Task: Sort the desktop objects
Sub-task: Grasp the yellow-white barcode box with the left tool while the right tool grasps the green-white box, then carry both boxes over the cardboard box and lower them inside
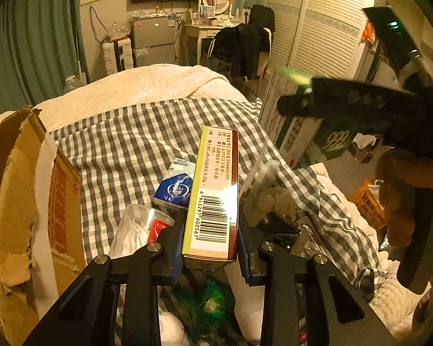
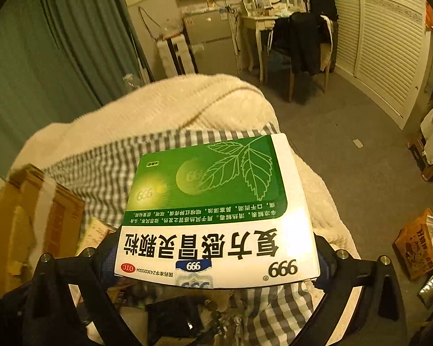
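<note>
Slim glossy carton with barcode clamped in my left gripper above the gingham cloth, flat green-white 999 box pinched in my right gripper, torn corrugated cardboard box at left.

Bed under checked cloth, cardboard box

Both wrist views close, angled down over checked cloth; shared, perhaps blurred, cardboard box.
</note>
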A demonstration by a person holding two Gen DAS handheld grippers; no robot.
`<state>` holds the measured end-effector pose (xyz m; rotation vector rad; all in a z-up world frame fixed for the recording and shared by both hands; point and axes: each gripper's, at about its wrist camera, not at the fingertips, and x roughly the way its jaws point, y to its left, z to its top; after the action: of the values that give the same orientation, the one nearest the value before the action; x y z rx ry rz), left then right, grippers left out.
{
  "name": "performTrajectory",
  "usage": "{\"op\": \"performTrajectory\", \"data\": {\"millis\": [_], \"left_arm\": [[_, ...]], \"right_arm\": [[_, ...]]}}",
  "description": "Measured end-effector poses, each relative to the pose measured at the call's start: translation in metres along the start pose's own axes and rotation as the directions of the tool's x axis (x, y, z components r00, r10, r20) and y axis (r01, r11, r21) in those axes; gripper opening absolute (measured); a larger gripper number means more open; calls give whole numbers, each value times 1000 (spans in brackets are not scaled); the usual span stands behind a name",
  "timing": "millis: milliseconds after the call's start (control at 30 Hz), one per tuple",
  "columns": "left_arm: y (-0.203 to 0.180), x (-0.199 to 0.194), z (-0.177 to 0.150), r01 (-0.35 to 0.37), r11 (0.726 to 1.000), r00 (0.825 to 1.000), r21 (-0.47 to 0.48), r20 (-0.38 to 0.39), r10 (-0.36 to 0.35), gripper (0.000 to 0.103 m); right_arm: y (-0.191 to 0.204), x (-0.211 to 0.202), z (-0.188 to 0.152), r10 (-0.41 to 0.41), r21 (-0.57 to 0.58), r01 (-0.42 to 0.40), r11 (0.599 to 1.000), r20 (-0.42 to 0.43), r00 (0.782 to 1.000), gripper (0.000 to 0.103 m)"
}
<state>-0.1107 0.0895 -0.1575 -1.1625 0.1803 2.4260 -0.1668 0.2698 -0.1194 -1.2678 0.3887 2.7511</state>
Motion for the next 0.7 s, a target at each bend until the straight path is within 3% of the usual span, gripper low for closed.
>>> {"op": "performTrajectory", "data": {"millis": [700], "left_arm": [[5, -90, 22, -65, 997, 985, -47, 154, 72, 31]], "right_arm": [[17, -98, -8, 32, -31, -26, 999, 215, 976, 100]]}}
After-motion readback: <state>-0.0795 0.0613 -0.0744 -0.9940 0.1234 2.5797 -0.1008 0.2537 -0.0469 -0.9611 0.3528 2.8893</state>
